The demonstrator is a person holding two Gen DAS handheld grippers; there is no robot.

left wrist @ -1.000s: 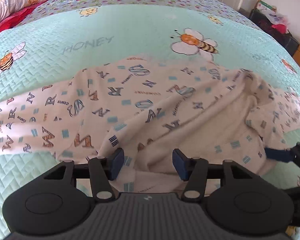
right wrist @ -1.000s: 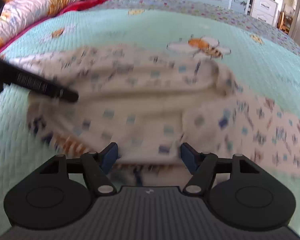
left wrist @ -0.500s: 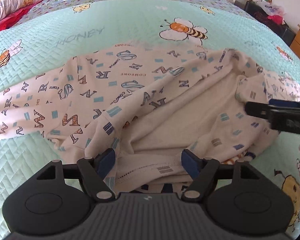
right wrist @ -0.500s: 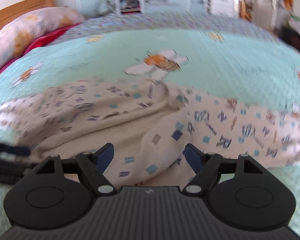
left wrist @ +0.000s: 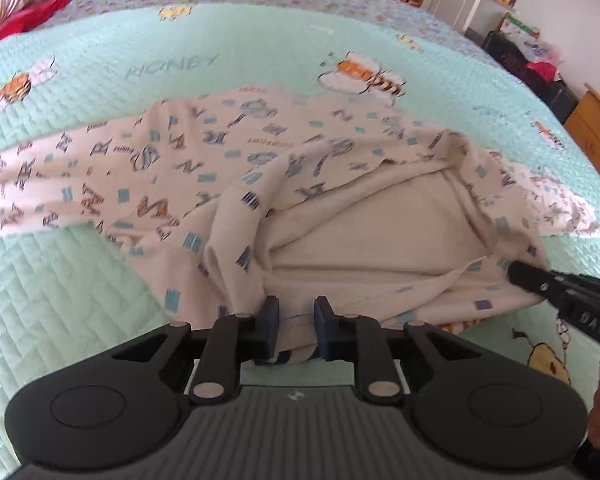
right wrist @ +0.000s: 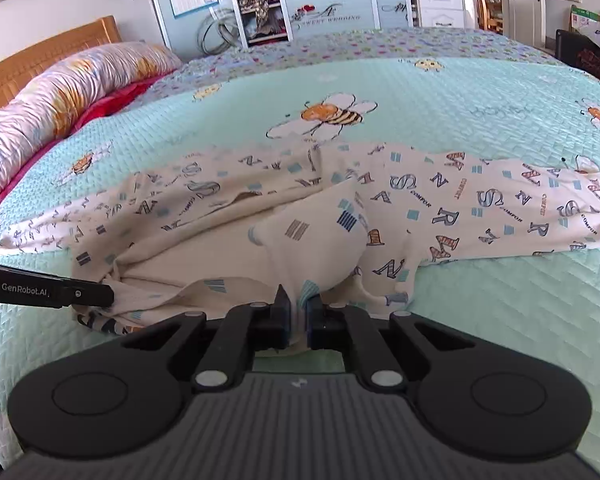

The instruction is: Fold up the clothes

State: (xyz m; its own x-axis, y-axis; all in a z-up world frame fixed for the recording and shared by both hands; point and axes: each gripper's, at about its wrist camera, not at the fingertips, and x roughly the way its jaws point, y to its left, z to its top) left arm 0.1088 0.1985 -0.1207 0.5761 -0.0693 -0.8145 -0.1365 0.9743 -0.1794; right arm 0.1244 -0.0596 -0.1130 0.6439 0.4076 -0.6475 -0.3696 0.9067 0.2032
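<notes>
Both jaws closing on shirt (left wrist: 340, 208) hem, bedspread (left wrist: 60, 280) beneath

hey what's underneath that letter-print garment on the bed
Under the letter-print garment lies the mint bee-print quilt, showing all around it. The garment's plain inner side is exposed where its edge is lifted. Anything else beneath is covered.

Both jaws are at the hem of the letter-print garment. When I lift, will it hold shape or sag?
Likely sag: the garment lies in soft folds on the bedspread. Probably light; the thin cloth bunches where the right gripper and left gripper are closing on it.
</notes>
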